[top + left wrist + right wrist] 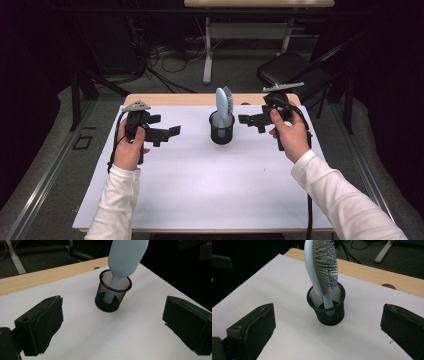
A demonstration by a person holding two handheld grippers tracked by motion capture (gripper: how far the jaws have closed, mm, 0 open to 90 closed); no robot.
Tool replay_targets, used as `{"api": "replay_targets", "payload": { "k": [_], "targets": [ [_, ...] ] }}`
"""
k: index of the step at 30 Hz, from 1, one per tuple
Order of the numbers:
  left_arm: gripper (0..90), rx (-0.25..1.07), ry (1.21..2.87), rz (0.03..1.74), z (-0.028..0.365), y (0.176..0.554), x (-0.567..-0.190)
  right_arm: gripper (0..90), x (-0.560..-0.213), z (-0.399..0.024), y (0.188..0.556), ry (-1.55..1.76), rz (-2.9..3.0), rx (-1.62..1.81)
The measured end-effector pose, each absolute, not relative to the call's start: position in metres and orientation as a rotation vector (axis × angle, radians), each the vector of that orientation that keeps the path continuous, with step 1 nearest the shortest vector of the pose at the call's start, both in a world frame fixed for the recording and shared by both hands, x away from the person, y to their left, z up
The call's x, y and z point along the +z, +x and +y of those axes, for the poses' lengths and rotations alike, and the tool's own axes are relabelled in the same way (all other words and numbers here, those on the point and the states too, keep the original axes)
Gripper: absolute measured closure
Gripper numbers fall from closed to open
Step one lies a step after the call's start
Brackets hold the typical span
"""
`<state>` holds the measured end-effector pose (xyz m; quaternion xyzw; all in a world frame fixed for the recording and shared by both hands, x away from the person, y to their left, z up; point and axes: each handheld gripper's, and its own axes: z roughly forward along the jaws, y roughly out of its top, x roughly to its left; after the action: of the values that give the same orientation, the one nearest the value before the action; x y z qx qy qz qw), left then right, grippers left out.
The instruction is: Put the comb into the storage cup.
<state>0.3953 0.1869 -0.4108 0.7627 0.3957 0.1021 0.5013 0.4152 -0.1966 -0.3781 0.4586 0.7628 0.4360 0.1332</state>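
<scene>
A light blue hairbrush [223, 104] stands handle-down in a black mesh cup [222, 131] at the middle of the white table top [210, 185]. In the left gripper view the brush's smooth back [127, 255] faces me above the cup [112, 293]. The right gripper view shows its bristles [325, 265] and the cup [327, 307]. My left gripper [167, 131] is open to the left of the cup, nothing between its jaws. My right gripper [250, 120] is open to the right of the cup, jaws wide and empty.
A wooden table edge [200, 99] runs behind the white sheet. Beyond it stand a black chair [292, 70], a pale desk frame [207, 50] and cables on the floor. Dark surroundings flank the table.
</scene>
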Motion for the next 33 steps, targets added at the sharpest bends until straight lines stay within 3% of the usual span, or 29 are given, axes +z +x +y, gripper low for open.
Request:
{"api": "replay_targets", "payload": {
  "k": [33],
  "targets": [
    [4.5, 0.259, 1.873, 0.940, 0.192, 0.386, -0.406, 0.0, -0.412, -0.219, 0.388, 1.317, 2.222, 1.276]
  ]
}}
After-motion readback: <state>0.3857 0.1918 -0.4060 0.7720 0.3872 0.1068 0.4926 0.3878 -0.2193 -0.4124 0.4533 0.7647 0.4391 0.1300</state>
